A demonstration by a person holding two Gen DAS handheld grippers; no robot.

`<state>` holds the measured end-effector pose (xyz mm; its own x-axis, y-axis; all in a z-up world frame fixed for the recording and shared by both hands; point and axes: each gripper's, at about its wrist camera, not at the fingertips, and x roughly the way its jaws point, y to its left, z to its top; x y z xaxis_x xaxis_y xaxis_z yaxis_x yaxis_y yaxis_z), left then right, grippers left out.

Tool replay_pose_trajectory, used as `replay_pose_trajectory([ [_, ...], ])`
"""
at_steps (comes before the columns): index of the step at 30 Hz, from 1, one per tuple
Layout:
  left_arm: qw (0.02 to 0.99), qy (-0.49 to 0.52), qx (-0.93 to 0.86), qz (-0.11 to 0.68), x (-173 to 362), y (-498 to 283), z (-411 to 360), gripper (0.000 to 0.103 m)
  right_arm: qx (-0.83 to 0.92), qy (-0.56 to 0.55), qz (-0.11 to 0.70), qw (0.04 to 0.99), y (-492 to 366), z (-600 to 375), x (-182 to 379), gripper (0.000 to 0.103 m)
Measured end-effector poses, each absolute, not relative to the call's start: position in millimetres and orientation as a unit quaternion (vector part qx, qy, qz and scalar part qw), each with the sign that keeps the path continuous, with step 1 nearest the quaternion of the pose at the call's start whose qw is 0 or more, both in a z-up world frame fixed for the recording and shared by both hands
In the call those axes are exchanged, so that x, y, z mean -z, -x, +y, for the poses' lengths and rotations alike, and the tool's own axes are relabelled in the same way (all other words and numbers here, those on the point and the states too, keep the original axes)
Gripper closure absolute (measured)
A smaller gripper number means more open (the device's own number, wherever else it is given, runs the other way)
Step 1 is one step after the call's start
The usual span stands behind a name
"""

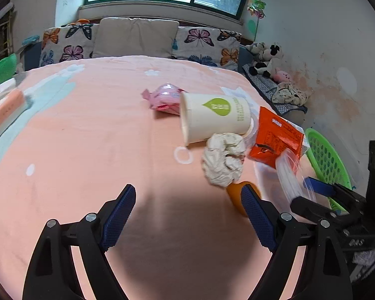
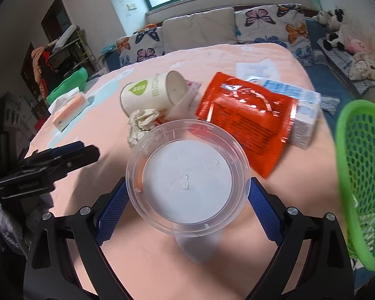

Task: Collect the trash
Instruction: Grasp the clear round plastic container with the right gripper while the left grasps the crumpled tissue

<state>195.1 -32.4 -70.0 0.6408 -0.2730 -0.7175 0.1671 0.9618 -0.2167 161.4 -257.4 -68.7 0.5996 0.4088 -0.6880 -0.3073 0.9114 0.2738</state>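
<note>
My right gripper (image 2: 187, 200) is closed on a clear plastic cup (image 2: 187, 175), its blue pads pressing the cup's sides; I look straight down into its mouth. In the left wrist view the same cup (image 1: 291, 175) juts out from the right gripper (image 1: 312, 192) near the right edge of the bed (image 1: 87, 150). My left gripper (image 1: 187, 215) hangs wide with nothing between its pads, above bare pink blanket at the near side of the bed.

The rest of the trash is bunched toward the bed's right edge. A paper cup (image 1: 215, 118) lies on its side, with a crumpled tissue wad (image 1: 223, 161) touching it on the near side and a pink wrapper (image 1: 166, 98) just behind it. An orange-red snack bag (image 1: 275, 137) lies beside the paper cup and rests partly over a small white-and-blue carton (image 2: 305, 115). An orange object (image 1: 237, 195), possibly a piece of peel, sits half hidden behind my left gripper's right finger.

The green mesh basket (image 2: 362, 175) stands off the bed's right edge, close beside the held cup. A tissue pack (image 1: 5, 111) lies at the bed's left edge, well apart from the pile.
</note>
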Motion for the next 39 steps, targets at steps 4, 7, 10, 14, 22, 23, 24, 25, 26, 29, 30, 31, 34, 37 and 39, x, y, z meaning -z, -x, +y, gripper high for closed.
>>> replay_pose_trajectory([
  [4, 0.899, 0.061, 0.129, 0.413, 74.4, -207.5, -47.5, 0.02, -0.187, -0.07, 0.396, 0.896, -154.5, -270.7, 65.9, 0.011],
  [7, 0.897, 0.057, 0.13, 0.418, 79.1, -217.3, -58.0, 0.021, -0.177, -0.071, 0.392, 0.9, -150.7, -279.6, 63.9, 0.011],
  [10, 0.894, 0.056, 0.13, 0.425, 84.2, -227.9, -66.1, 0.024, -0.169, -0.072, 0.39, 0.902, -148.4, -287.6, 61.8, 0.011],
  [14, 0.891, 0.06, 0.126, 0.433, 89.9, -238.7, -68.8, 0.027, -0.16, -0.073, 0.387, 0.905, -144.6, -298.0, 60.0, 0.011],
  [22, 0.884, 0.074, 0.139, 0.44, 98.7, -248.6, -75.3, 0.041, -0.148, -0.079, 0.387, 0.907, -139.2, -309.1, 61.0, 0.011],
  [23, 0.884, 0.073, 0.142, 0.44, 99.0, -249.1, -76.6, 0.043, -0.147, -0.08, 0.387, 0.907, -138.9, -309.8, 61.3, 0.011],
  [24, 0.883, 0.072, 0.144, 0.44, 99.2, -248.9, -78.5, 0.046, -0.145, -0.081, 0.387, 0.907, -138.2, -310.9, 61.5, 0.011],
  [25, 0.884, 0.071, 0.146, 0.439, 99.0, -248.5, -79.2, 0.049, -0.144, -0.081, 0.387, 0.907, -137.5, -311.4, 61.6, 0.011],
  [26, 0.884, 0.071, 0.147, 0.438, 98.6, -248.2, -79.4, 0.051, -0.143, -0.081, 0.387, 0.908, -136.9, -312.3, 61.5, 0.011],
  [29, 0.884, 0.075, 0.151, 0.436, 98.3, -246.7, -78.4, 0.059, -0.139, -0.084, 0.386, 0.908, -134.2, -314.4, 61.1, 0.011],
  [30, 0.885, 0.075, 0.152, 0.434, 97.7, -246.2, -78.1, 0.06, -0.138, -0.084, 0.386, 0.908, -134.1, -314.6, 60.7, 0.011],
  [31, 0.885, 0.075, 0.152, 0.432, 97.3, -245.6, -78.1, 0.061, -0.136, -0.085, 0.385, 0.909, -133.2, -315.3, 60.7, 0.011],
  [34, 0.888, 0.077, 0.154, 0.427, 94.5, -241.7, -77.1, 0.062, -0.134, -0.088, 0.384, 0.909, -130.6, -317.2, 60.5, 0.011],
  [37, 0.89, 0.076, 0.156, 0.421, 89.6, -236.0, -75.5, 0.063, -0.132, -0.09, 0.383, 0.91, -128.2, -319.3, 60.2, 0.011],
  [39, 0.892, 0.076, 0.157, 0.417, 85.6, -229.3, -74.3, 0.063, -0.13, -0.09, 0.381, 0.911, -126.4, -320.8, 59.5, 0.011],
])
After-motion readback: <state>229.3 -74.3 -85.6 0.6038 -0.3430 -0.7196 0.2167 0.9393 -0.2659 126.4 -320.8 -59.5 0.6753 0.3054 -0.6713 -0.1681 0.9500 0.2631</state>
